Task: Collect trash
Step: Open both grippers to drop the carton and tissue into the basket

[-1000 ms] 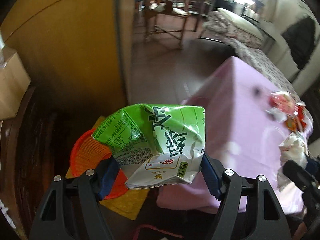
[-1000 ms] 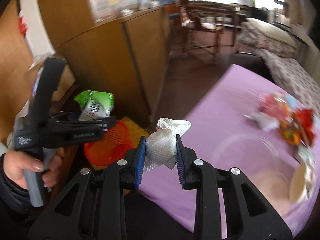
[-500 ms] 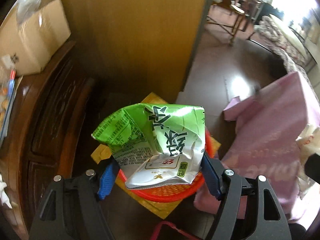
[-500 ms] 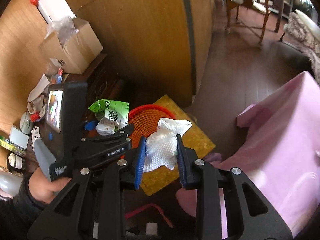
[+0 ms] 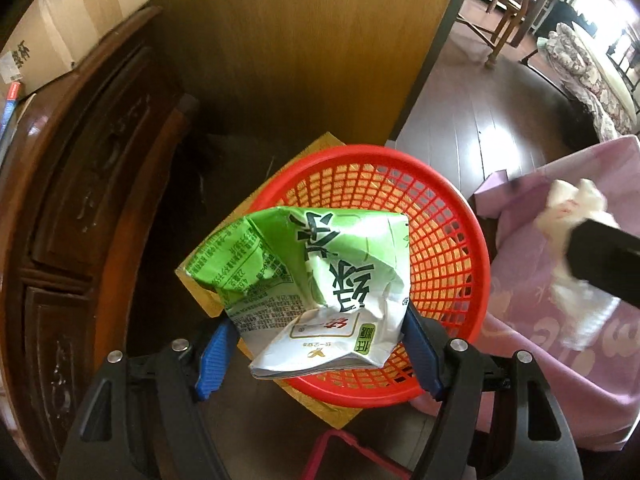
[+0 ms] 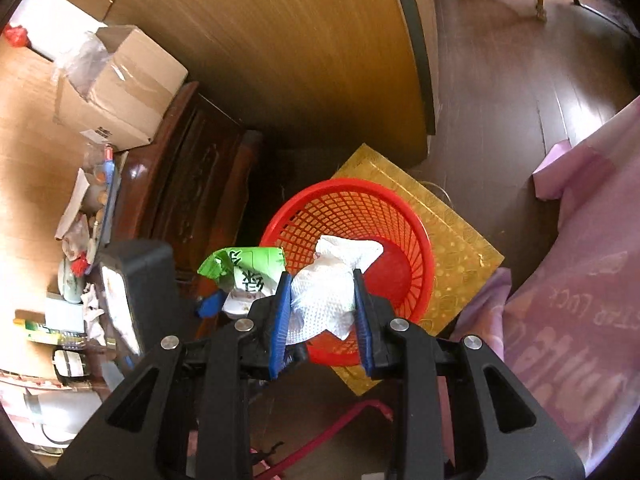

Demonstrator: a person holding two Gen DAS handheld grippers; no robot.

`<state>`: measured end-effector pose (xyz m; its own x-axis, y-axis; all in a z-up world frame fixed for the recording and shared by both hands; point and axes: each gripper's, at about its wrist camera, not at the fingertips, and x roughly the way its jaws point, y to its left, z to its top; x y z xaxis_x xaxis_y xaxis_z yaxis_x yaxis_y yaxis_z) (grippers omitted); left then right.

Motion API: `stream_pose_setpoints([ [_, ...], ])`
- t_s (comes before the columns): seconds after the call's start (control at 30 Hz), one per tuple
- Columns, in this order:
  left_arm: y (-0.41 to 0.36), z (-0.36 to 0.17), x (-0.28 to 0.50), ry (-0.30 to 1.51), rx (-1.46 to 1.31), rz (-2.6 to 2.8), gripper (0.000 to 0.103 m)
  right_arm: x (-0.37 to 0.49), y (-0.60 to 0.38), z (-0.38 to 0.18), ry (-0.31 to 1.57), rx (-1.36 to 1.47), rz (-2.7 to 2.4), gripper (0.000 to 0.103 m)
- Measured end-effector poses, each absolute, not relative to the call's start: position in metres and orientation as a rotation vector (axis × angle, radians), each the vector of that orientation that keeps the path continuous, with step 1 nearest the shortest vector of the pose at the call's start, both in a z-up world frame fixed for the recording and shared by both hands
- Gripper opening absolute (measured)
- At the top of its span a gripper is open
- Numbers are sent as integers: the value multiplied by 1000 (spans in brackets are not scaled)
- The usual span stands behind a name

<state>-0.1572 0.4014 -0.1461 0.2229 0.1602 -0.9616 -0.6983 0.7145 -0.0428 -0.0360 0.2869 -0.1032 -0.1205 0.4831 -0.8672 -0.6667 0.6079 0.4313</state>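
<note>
1. The left gripper [image 5: 316, 344], at lower centre of its view, clamps a crumpled green carton [image 5: 312, 280] above a red mesh basket [image 5: 452, 240].
2. The right gripper [image 6: 320, 316] pinches a white paper towel [image 6: 328, 288] over the same basket [image 6: 400, 232], centre frame.
</note>
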Motion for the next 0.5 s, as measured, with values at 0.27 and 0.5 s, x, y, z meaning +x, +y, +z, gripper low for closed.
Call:
stream_pose_setpoints([
  [0.27,406,-161,-157,1245,-545,659,75,-24,283,-114,1374,-105,963,53],
  [0.5,405,-153,-160,1231,-528,691,84,-26,284,-108,1340,-136,993,56],
])
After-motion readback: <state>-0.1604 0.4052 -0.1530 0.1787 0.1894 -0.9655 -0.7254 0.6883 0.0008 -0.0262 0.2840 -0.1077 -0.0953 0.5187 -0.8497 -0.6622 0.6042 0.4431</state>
